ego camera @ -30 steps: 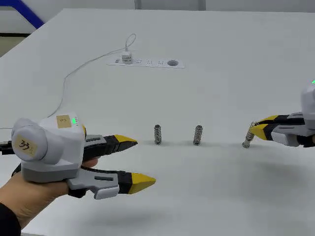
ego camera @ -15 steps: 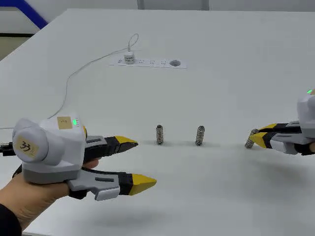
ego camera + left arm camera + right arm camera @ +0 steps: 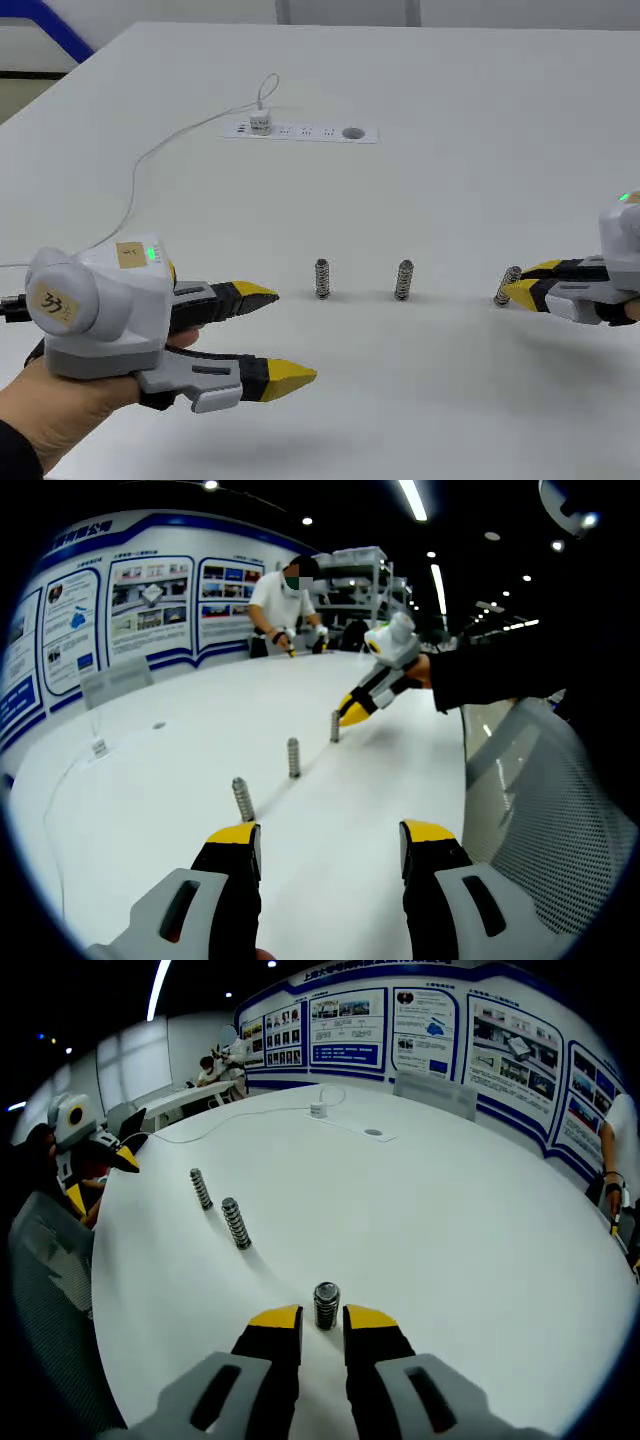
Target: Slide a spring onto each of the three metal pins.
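Three metal pins stand in a row on the white table (image 3: 450,180), each with a spring on it: left spring (image 3: 322,278), middle spring (image 3: 403,280), right spring (image 3: 508,285). My right gripper (image 3: 526,280) comes in from the right, its yellow tips closed narrowly on the right spring (image 3: 326,1305), which leans slightly. Seen from the right gripper view, the other two springs (image 3: 236,1222) (image 3: 200,1188) stand beyond it. My left gripper (image 3: 272,333) hovers open at the lower left, short of the left spring (image 3: 243,798), holding nothing.
A white power strip (image 3: 300,130) with a plug (image 3: 260,122) and a cable trailing left lies at the back of the table. A mesh chair (image 3: 540,780) stands beside the table edge. A person (image 3: 285,605) works far behind.
The right gripper has lowered, and the right spring went from strongly tilted to nearly upright. The left gripper has stayed put; the head camera shifted a little.
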Action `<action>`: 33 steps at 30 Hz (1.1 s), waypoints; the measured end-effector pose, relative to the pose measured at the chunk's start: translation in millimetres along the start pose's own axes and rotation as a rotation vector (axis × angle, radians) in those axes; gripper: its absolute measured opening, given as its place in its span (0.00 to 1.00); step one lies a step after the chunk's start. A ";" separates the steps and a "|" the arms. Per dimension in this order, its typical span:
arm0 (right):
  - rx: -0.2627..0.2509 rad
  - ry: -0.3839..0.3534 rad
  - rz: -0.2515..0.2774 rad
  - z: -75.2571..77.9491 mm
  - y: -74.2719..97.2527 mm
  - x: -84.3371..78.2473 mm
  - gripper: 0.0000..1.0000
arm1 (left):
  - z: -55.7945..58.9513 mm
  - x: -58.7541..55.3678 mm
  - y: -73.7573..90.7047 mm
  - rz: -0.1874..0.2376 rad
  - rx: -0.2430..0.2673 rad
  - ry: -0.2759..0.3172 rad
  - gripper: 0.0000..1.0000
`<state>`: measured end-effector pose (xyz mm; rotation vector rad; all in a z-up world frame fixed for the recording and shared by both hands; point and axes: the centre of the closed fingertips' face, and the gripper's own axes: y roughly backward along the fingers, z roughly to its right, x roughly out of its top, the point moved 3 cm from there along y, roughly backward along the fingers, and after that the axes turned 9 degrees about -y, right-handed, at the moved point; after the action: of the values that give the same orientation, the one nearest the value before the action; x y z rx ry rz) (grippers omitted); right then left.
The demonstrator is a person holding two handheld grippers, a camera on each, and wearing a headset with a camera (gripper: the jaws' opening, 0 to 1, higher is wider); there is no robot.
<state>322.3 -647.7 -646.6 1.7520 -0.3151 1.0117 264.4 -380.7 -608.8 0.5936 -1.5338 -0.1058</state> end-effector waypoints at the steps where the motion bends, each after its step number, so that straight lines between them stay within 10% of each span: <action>1: -0.002 0.002 -0.001 -0.4 1.4 -0.7 0.18 | 0.0 -0.2 0.0 0.001 -0.001 0.002 0.57; 33: 0.050 0.077 0.058 -34.7 36.4 -11.2 0.40 | -6.8 -16.7 -0.5 -0.005 0.010 0.031 0.61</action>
<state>275.9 -635.7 -627.9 1.7516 -0.2950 1.1344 270.0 -372.0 -623.6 0.6049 -1.5033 -0.0926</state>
